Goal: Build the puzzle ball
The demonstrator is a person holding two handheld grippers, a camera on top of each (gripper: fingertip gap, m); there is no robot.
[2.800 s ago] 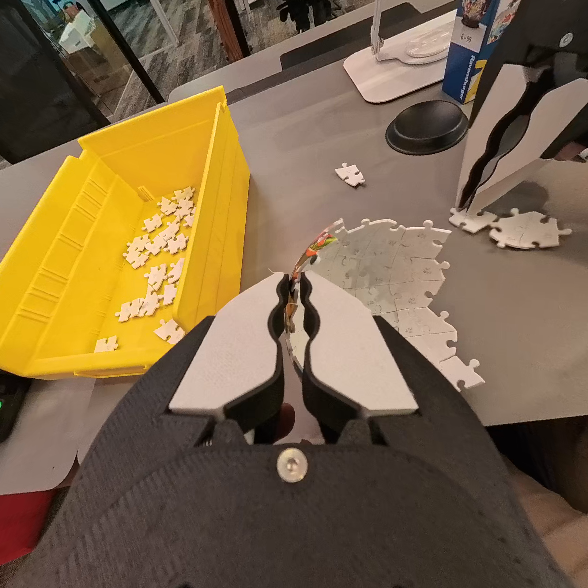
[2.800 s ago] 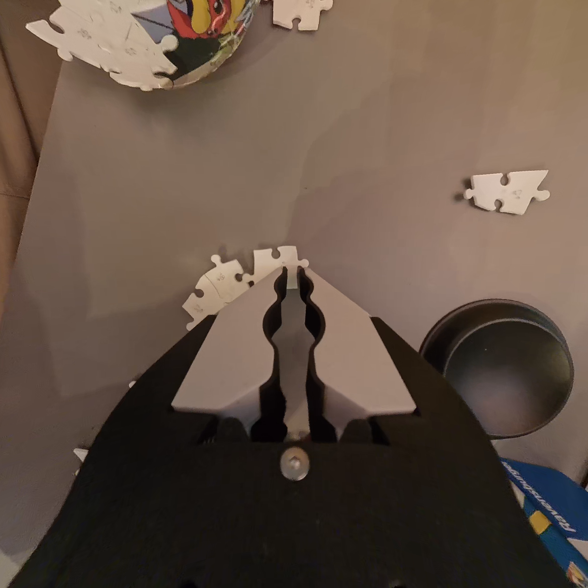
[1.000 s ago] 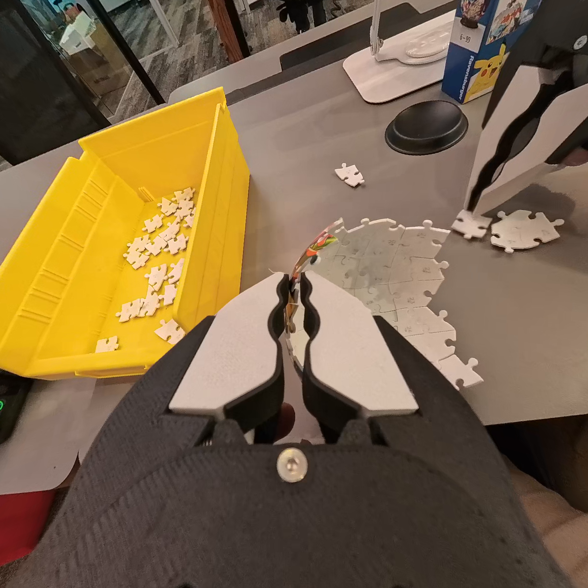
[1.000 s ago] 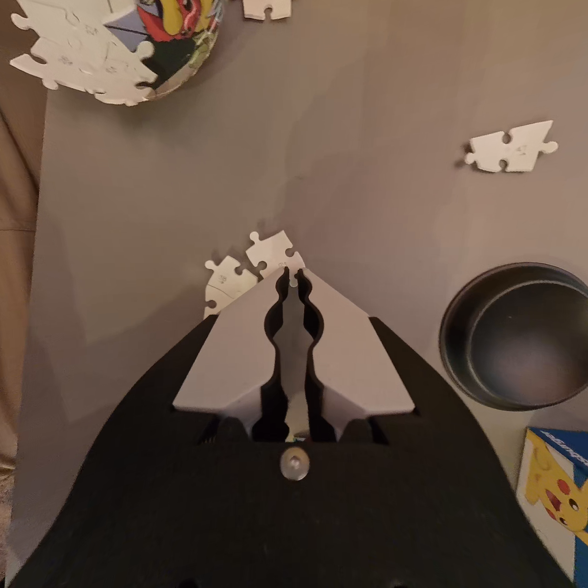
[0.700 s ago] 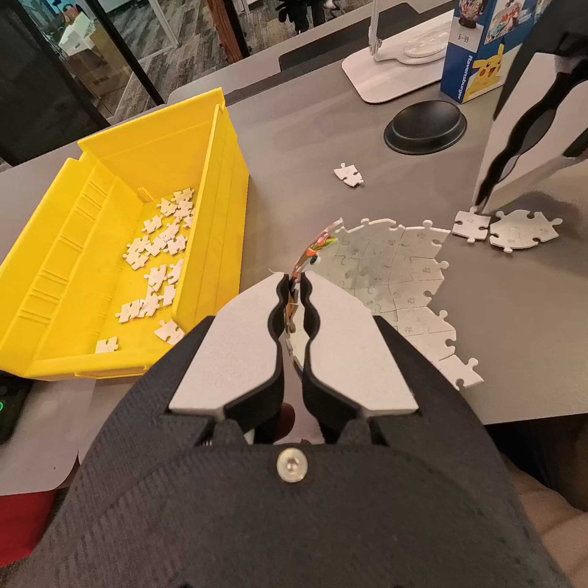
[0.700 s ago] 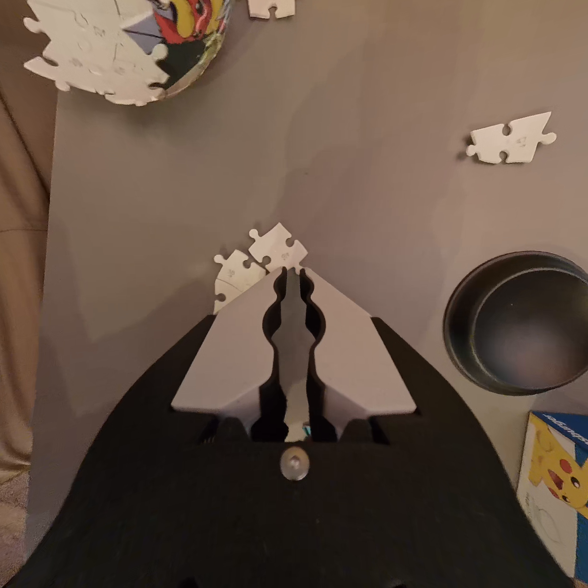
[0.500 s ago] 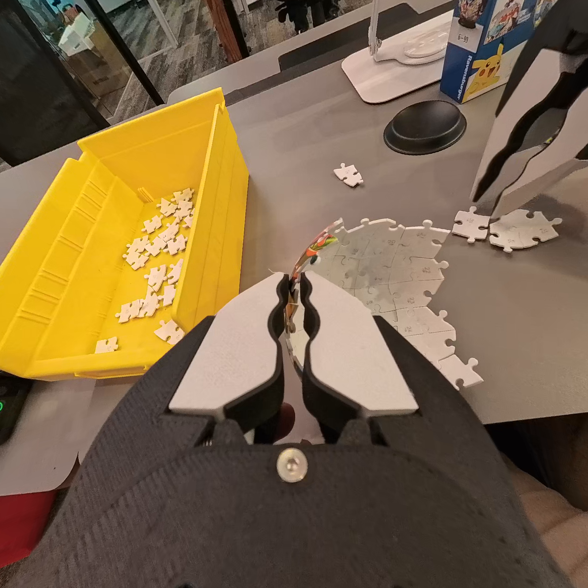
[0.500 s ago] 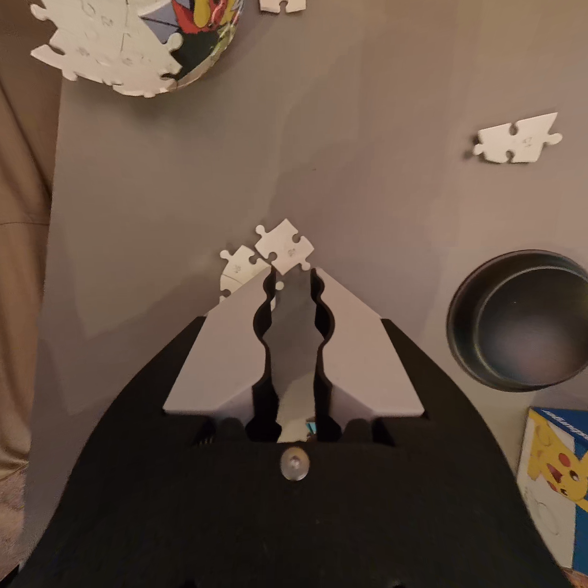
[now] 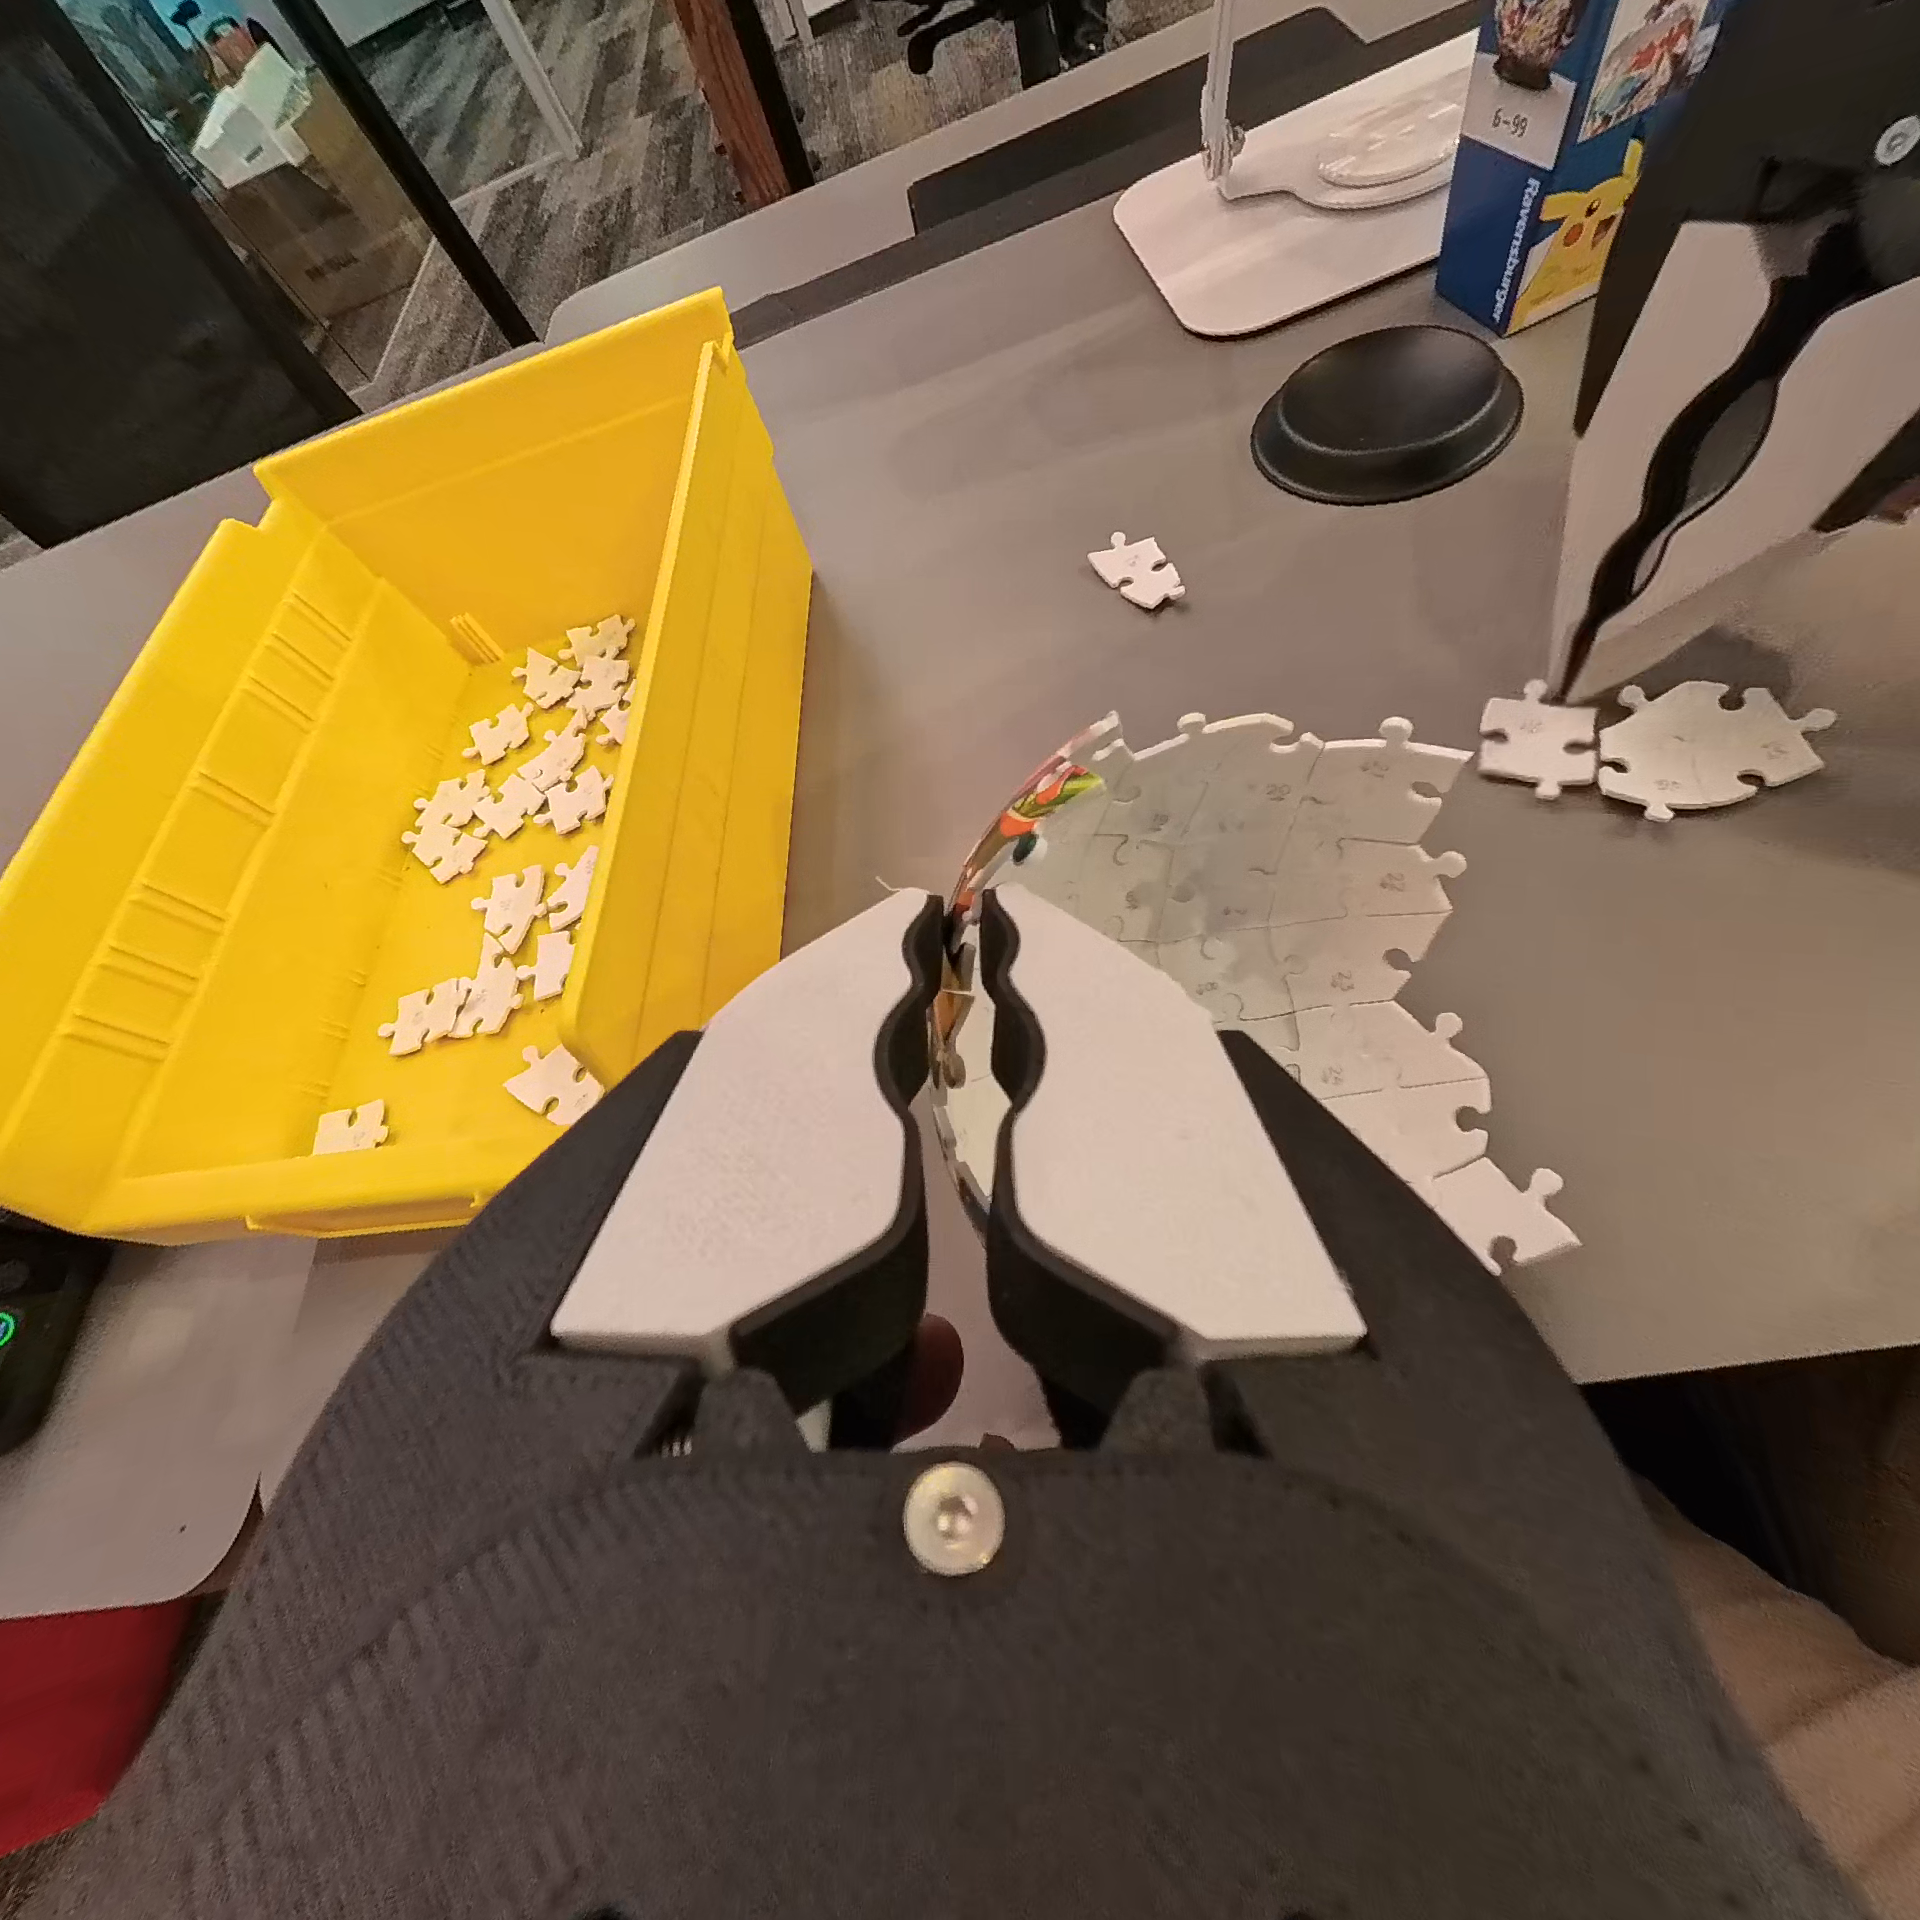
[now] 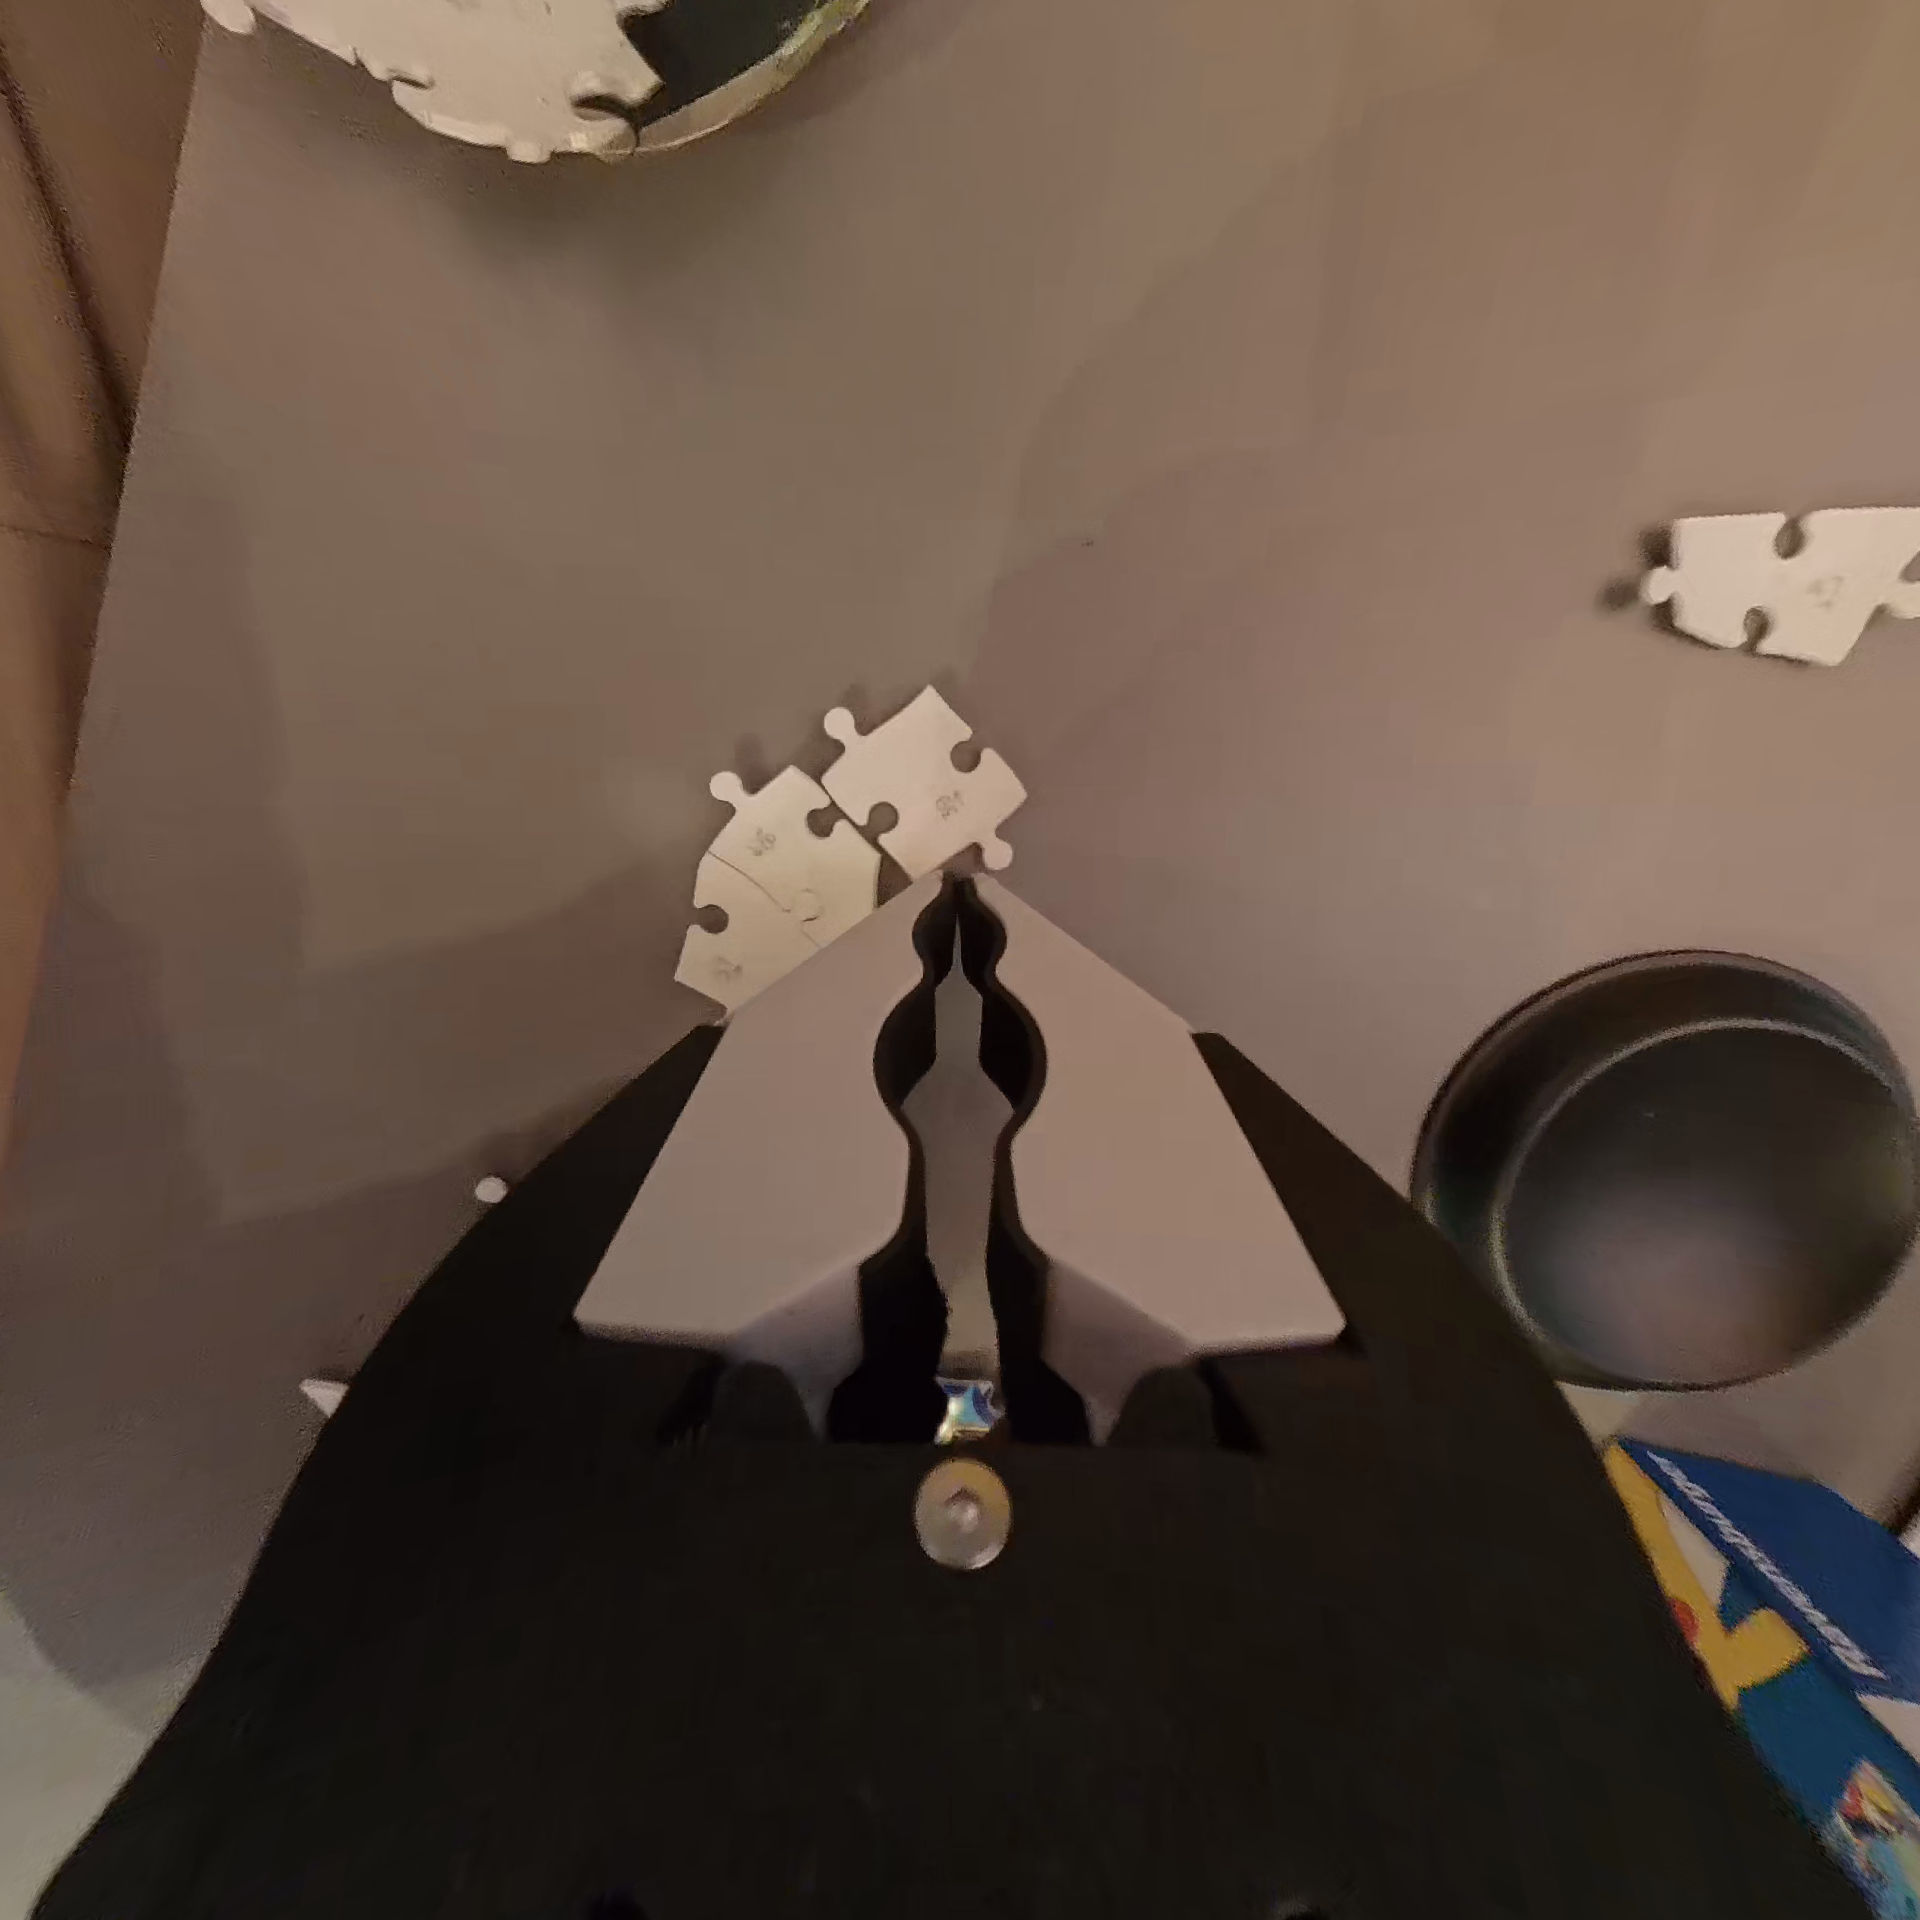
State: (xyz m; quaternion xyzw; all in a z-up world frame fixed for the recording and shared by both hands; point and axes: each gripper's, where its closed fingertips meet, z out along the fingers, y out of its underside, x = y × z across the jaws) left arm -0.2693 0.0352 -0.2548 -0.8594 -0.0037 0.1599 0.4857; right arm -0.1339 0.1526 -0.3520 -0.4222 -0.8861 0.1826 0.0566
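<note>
- Up close: left gripper (image 9: 964,914) fingers clamped on rim of half-built puzzle ball (image 9: 1288,914), a curved shell w/ white inner side up, printed colour side showing at the pinched edge.
- Shell resting on grey counter (image 9: 987,468) near its front edge, just right of yellow bin (image 9: 717,644).
- Right gripper (image 10: 957,883) fingers pressed together at tips, down on counter, touching near corner of single loose piece (image 10: 920,795); whether a corner is actually pinched: can't tell.
- Same piece lying flat, white side up, butted against small joined cluster (image 10: 774,894), not locked in.
- From left wrist view: right gripper's tips (image 9: 1574,675) planted at the back edge of that piece (image 9: 1536,740), cluster (image 9: 1704,750) touching its right side; both well right of shell.
- Farther out: two-piece joined bit (image 10: 1797,597) alone on counter, apart from the rest.
- Black round dish (image 10: 1673,1174) to right of right gripper; blue puzzle box (image 10: 1787,1621) beyond it.
- Bin holding many loose white pieces (image 9: 520,790), scattered over its floor.
- White stand base (image 9: 1288,229) at counter's far side, next to box.
</note>
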